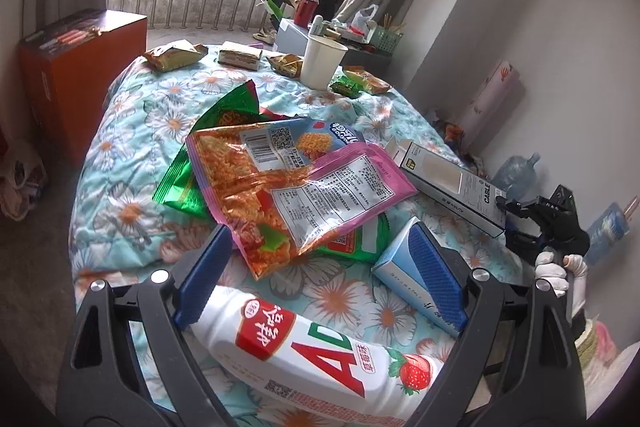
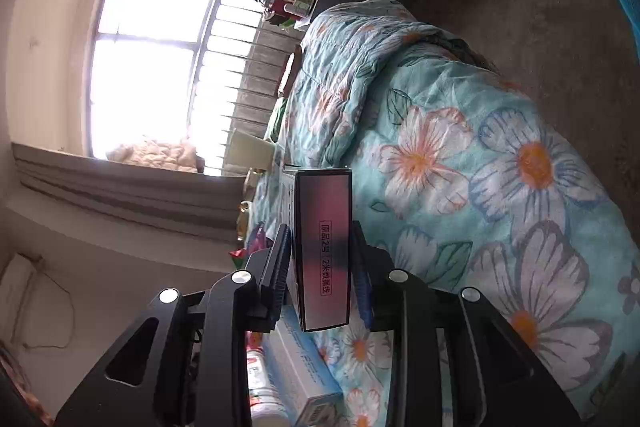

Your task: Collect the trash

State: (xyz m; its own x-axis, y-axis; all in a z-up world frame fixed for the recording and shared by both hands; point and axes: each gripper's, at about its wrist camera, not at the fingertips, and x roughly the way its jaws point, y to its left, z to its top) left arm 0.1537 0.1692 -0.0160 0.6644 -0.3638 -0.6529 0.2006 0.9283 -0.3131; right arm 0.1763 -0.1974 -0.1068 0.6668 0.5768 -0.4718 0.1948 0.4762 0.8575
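My left gripper (image 1: 320, 231) is open over a flowered quilt (image 1: 132, 147), its blue pads (image 1: 204, 275) wide apart. A white strawberry-drink bottle (image 1: 320, 351) lies across below the pads, untouched. Ahead lie a pink-and-orange noodle wrapper (image 1: 296, 183), a green wrapper (image 1: 216, 131) and a small blue-white box (image 1: 404, 275). At the right, a gloved hand (image 1: 554, 269) holds my right gripper (image 1: 506, 217), shut on the end of a long grey cable box (image 1: 452, 183). In the rolled right wrist view that gripper (image 2: 320, 227) clamps the cable box (image 2: 322, 255) between both pads.
A paper cup (image 1: 322, 61) and several crumpled snack wrappers (image 1: 174, 55) sit along the quilt's far edge. An orange cabinet (image 1: 80, 67) stands at the left; a cluttered side table (image 1: 296, 35) lies beyond, and a water jug (image 1: 516, 171) stands by the right wall.
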